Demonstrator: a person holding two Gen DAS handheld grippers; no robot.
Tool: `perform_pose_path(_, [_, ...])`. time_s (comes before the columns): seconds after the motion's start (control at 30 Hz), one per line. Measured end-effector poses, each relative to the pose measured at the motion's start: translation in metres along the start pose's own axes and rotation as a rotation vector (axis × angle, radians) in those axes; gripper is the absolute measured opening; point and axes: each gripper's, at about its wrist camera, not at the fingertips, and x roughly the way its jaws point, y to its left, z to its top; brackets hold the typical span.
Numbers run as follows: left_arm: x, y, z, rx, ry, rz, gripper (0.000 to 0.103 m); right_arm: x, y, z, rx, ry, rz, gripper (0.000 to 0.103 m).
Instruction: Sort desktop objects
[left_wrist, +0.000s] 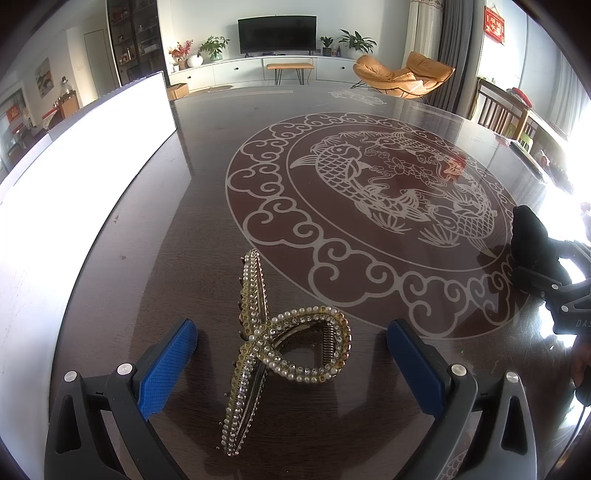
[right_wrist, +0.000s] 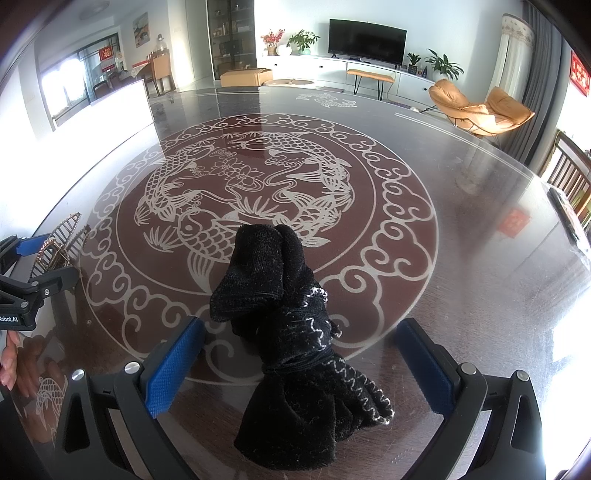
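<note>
Hair clip (left_wrist: 273, 354), gold w/ pearls and rhinestones, lies on the dark glass tabletop (left_wrist: 177, 229) near its front edge, directly between the pads of the left claw (left_wrist: 291, 365). Pads stand wide apart, not touching the clip, so that claw is released and empty. The clip sits skewed: one long toothed half runs fwd-back, the looped handle end points to the right.

Black knit cloth (right_wrist: 291, 332), looks like a rolled pair of socks or gloves w/ white zigzag stitching, lies on the tabletop partly over the etched fish design (right_wrist: 243, 184). It sits between the pads of the right claw (right_wrist: 299, 365), also spread wide, nothing gripped. Cloth pokes up and fwd past the pads.

The two claws are side by side, each w/ its own item; each shows at the edge of the other's view. A white box or board (left_wrist: 92, 147) stands along the left of the tabletop, poss. the sorting target, can't tell.

Step in hand, as I read it: pre-grasp on both items. Next: close each claw. The clip needs care; it's hard, curved and slick, so squeeze across the crossing point, not the loop. The cloth is soft and should squash and hold easily.
</note>
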Motion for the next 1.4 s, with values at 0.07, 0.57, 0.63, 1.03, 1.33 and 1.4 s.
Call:
perform_pose_path(0.07, [0.000, 0.000, 0.000, 0.000, 0.000, 0.000, 0.103, 0.001, 0.001, 0.000, 0.000, 0.000, 0.000, 0.103])
perform_pose_path(0.57, [0.000, 0.000, 0.000, 0.000, 0.000, -0.001, 0.103, 0.001, 0.000, 0.000, 0.000, 0.000, 0.000, 0.103])
perform_pose_path(0.63, [0.000, 0.000, 0.000, 0.000, 0.000, -0.001, 0.103, 0.001, 0.000, 0.000, 0.000, 0.000, 0.000, 0.103])
perform_pose_path(1.03, [0.000, 0.000, 0.000, 0.000, 0.000, -0.001, 0.103, 0.001, 0.000, 0.000, 0.001, 0.000, 0.000, 0.103])
perform_pose_path(1.33, [-0.005, 0.005, -0.004, 0.124, 0.036, -0.098, 0.103, 0.001, 0.000, 0.000, 0.001, 0.000, 0.000, 0.103])
perform_pose_path(1.4, [-0.012, 0.010, -0.012, 0.180, 0.038, -0.131, 0.103, 0.001, -0.001, 0.000, 0.001, 0.000, 0.001, 0.103])
